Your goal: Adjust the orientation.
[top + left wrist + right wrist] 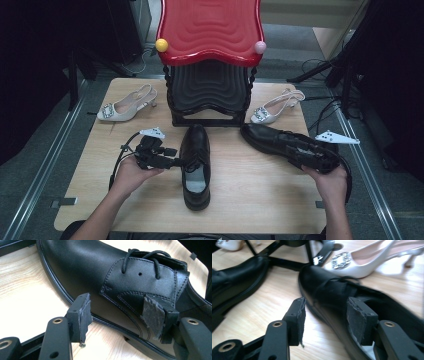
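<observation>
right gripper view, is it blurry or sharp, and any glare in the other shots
Right gripper view: motion-smeared, the black shoe and white heel soft-edged. Left gripper view: sharp, stitching and laces on the black shoe crisp, the table washed out bright. High view: evenly lit table, dark surroundings, sheen on the red chair seat.

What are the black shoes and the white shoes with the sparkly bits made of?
The black shoes look like smooth leather, or a leather look-alike: they shine softly, with stitched seams and thin black laces. The white shoes look like glossy pale leather or plastic, which I cannot tell apart. Their buckles seem to be silver metal set with glittery stones.
</observation>
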`<move>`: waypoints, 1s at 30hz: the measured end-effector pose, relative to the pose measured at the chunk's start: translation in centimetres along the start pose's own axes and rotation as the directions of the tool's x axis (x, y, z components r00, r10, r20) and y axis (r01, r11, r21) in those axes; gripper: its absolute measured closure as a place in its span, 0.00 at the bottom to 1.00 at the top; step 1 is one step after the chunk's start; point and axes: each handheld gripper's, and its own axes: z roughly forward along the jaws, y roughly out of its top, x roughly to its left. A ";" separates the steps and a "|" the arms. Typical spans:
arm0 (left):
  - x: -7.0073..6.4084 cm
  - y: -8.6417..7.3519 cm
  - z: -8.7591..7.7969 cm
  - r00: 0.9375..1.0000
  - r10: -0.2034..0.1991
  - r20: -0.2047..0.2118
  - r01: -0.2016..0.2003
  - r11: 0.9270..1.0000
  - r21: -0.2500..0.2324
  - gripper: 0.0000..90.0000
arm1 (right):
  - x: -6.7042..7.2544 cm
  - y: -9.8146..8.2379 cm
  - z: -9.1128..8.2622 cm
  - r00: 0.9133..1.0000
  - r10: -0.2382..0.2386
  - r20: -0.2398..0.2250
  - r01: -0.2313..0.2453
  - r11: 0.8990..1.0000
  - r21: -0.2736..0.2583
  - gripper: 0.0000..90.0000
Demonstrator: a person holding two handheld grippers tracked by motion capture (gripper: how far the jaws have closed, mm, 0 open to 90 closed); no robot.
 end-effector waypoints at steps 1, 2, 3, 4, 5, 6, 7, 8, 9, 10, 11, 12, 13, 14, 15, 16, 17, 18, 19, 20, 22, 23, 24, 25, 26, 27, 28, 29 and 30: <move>0.0 -0.1 0.0 1.000 -0.004 -0.004 0.004 1.000 -0.001 0.44 | -0.3 0.0 -0.1 1.000 0.006 0.015 -0.006 1.000 0.011 0.56; 0.0 -0.1 0.0 1.000 -0.009 -0.005 0.009 1.000 -0.001 0.44 | -0.5 -0.1 -0.1 1.000 0.012 0.024 -0.013 1.000 0.019 0.57; 0.0 -0.2 0.0 1.000 -0.009 -0.004 0.009 1.000 0.000 0.44 | -0.7 -0.2 0.0 0.999 0.022 0.024 -0.023 0.999 0.031 0.57; 0.1 -0.2 0.0 1.000 -0.011 -0.005 0.011 1.000 0.000 0.44 | -0.8 -0.3 0.3 0.999 0.029 0.021 -0.030 0.998 0.047 0.57; 0.1 -0.3 -0.1 1.000 -0.012 -0.005 0.012 1.000 0.001 0.44 | -0.9 -0.4 0.6 0.999 0.032 0.022 -0.033 0.997 0.065 0.58; 0.1 -0.3 -0.1 1.000 -0.012 -0.005 0.012 1.000 -0.001 0.44 | -0.8 -0.6 1.0 0.999 0.031 0.018 -0.032 0.996 0.078 0.58; 0.0 -0.3 -0.1 1.000 -0.012 -0.011 0.012 1.000 -0.001 0.44 | -0.8 -0.6 1.4 0.999 0.031 0.012 -0.032 0.995 0.090 0.59; 0.0 -0.4 -0.2 1.000 -0.012 -0.013 0.012 1.000 0.001 0.44 | -0.8 -0.7 1.7 0.999 0.034 0.005 -0.035 0.994 0.100 0.60; 0.0 -0.4 -0.2 1.000 -0.012 -0.015 0.012 1.000 0.000 0.44 | -0.8 -0.7 2.1 0.999 0.034 0.000 -0.034 0.994 0.107 0.60; 0.0 -0.4 -0.2 1.000 -0.014 -0.015 0.014 1.000 0.000 0.44 | -0.9 -0.8 2.5 0.999 0.037 -0.003 -0.036 0.993 0.116 0.59; 0.1 -0.5 -0.2 1.000 -0.014 -0.013 0.014 1.000 -0.002 0.44 | -0.8 -0.8 2.7 0.999 0.034 -0.004 -0.034 0.992 0.119 0.59; 0.1 -0.5 -0.3 1.000 -0.016 -0.015 0.016 1.000 -0.003 0.44 | -0.8 -0.7 2.9 0.999 0.031 -0.004 -0.031 0.992 0.125 0.59; 0.1 -0.6 -0.3 1.000 -0.017 -0.019 0.017 1.000 -0.002 0.44 | -0.8 -0.7 3.2 1.000 0.028 -0.008 -0.027 0.992 0.126 0.60; 0.1 -0.6 -0.3 1.000 -0.020 -0.016 0.020 1.000 -0.004 0.44 | -0.8 -0.7 3.4 0.999 0.032 -0.016 -0.029 0.991 0.130 0.61; 0.1 -0.6 -0.3 1.000 -0.021 -0.017 0.021 1.000 -0.004 0.44 | -0.8 -0.7 3.6 0.999 0.031 -0.020 -0.028 0.990 0.136 0.62; 0.1 -0.7 -0.4 1.000 -0.020 -0.015 0.020 1.000 -0.004 0.44 | -0.8 -0.7 3.9 0.999 0.032 -0.025 -0.028 0.989 0.146 0.62; 0.1 -0.7 -0.4 1.000 -0.022 -0.020 0.022 1.000 -0.006 0.44 | -0.7 -0.7 4.2 0.999 0.032 -0.027 -0.028 0.988 0.153 0.62; 0.0 -0.8 -0.4 1.000 -0.023 -0.015 0.023 1.000 -0.006 0.44 | -0.7 -0.7 4.4 0.999 0.036 -0.022 -0.032 0.987 0.160 0.62; 0.0 -0.9 -0.4 1.000 -0.021 -0.016 0.021 1.000 -0.004 0.44 | -0.7 -0.6 4.5 0.999 0.036 -0.014 -0.034 0.987 0.159 0.64; 0.0 -0.9 -0.4 1.000 -0.023 -0.017 0.023 1.000 -0.003 0.44 | -0.7 -0.6 4.5 0.999 0.043 -0.011 -0.041 0.986 0.162 0.67; 0.0 -1.1 -0.5 0.999 -0.026 -0.019 0.026 1.000 -0.004 0.44 | -0.9 -0.6 4.5 0.997 0.075 -0.025 -0.070 0.985 0.158 0.70; 0.0 -1.1 -0.5 0.999 -0.027 -0.019 0.027 1.000 -0.004 0.44 | -1.0 -0.5 4.5 0.996 0.084 -0.032 -0.078 0.984 0.158 0.72; 0.0 -1.2 -0.5 0.999 -0.031 -0.019 0.031 1.000 -0.006 0.44 | -1.0 -0.5 4.5 0.995 0.092 -0.039 -0.085 0.983 0.164 0.75; 0.0 -1.2 -0.6 0.999 -0.032 -0.024 0.032 0.999 -0.007 0.44 | -1.1 -0.5 4.5 0.994 0.100 -0.054 -0.089 0.981 0.170 0.78; 0.0 -1.3 -0.6 0.999 -0.030 -0.025 0.030 1.000 -0.005 0.44 | -1.3 -0.4 4.6 0.991 0.111 -0.076 -0.096 0.980 0.177 0.82; 0.0 -1.3 -0.7 0.999 -0.031 -0.024 0.031 0.999 -0.010 0.44 | -1.4 -0.4 4.5 0.988 0.123 -0.090 -0.105 0.977 0.186 0.84; 0.0 -1.4 -0.7 0.999 -0.035 -0.024 0.035 0.999 -0.013 0.44 | -1.5 -0.4 4.5 0.986 0.129 -0.105 -0.108 0.976 0.190 0.87; 0.0 -1.4 -0.8 0.999 -0.036 -0.027 0.035 0.999 -0.013 0.44 | -1.5 -0.3 4.5 0.984 0.137 -0.117 -0.112 0.974 0.197 0.88; 0.0 -1.4 -0.8 0.999 -0.038 -0.024 0.038 0.999 -0.017 0.44 | -1.5 -0.2 4.5 0.982 0.147 -0.120 -0.121 0.971 0.207 0.89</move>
